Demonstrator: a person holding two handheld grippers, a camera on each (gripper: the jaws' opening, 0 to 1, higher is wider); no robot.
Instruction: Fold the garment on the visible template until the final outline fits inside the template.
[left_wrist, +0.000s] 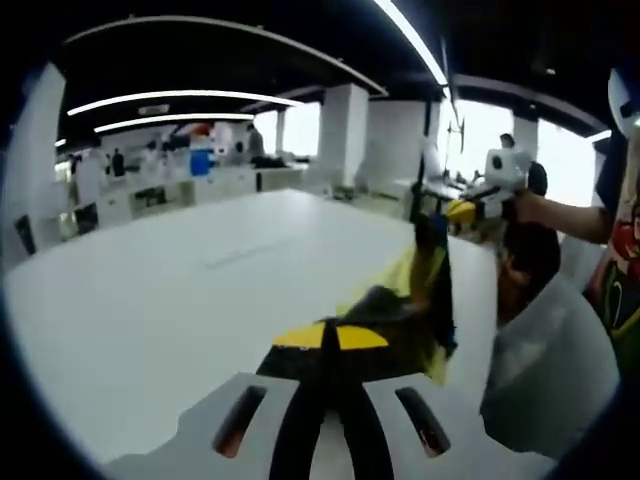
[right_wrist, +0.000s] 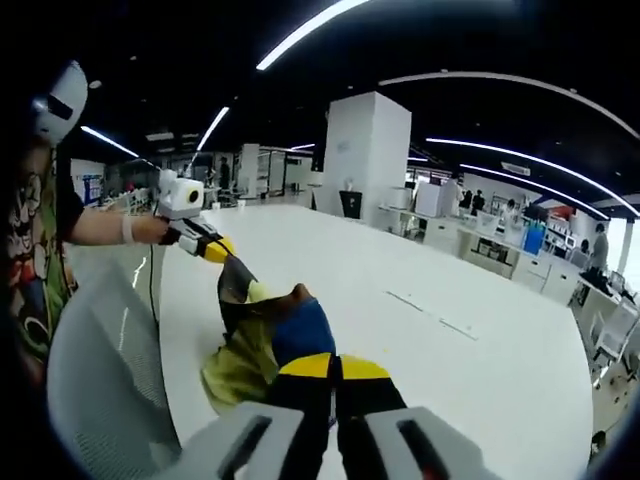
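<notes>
The garment (left_wrist: 425, 300), a bunched cloth in black, yellow and blue, hangs lifted over the near edge of the white table (left_wrist: 170, 300). In the left gripper view my left gripper (left_wrist: 330, 338) is shut on a dark fold of it. The right gripper (left_wrist: 462, 211), coming in from the right, pinches another part higher up. In the right gripper view my right gripper (right_wrist: 335, 367) is shut on the blue and black part of the garment (right_wrist: 262, 335). The left gripper (right_wrist: 215, 247) holds a corner at upper left. Faint template lines (right_wrist: 432, 312) mark the table (right_wrist: 480, 370).
A grey chair back (left_wrist: 550, 370) stands close by the table edge, seen too in the right gripper view as the chair (right_wrist: 100, 380). The person's arm (right_wrist: 110, 228) reaches in. Desks, pillars and people fill the far office.
</notes>
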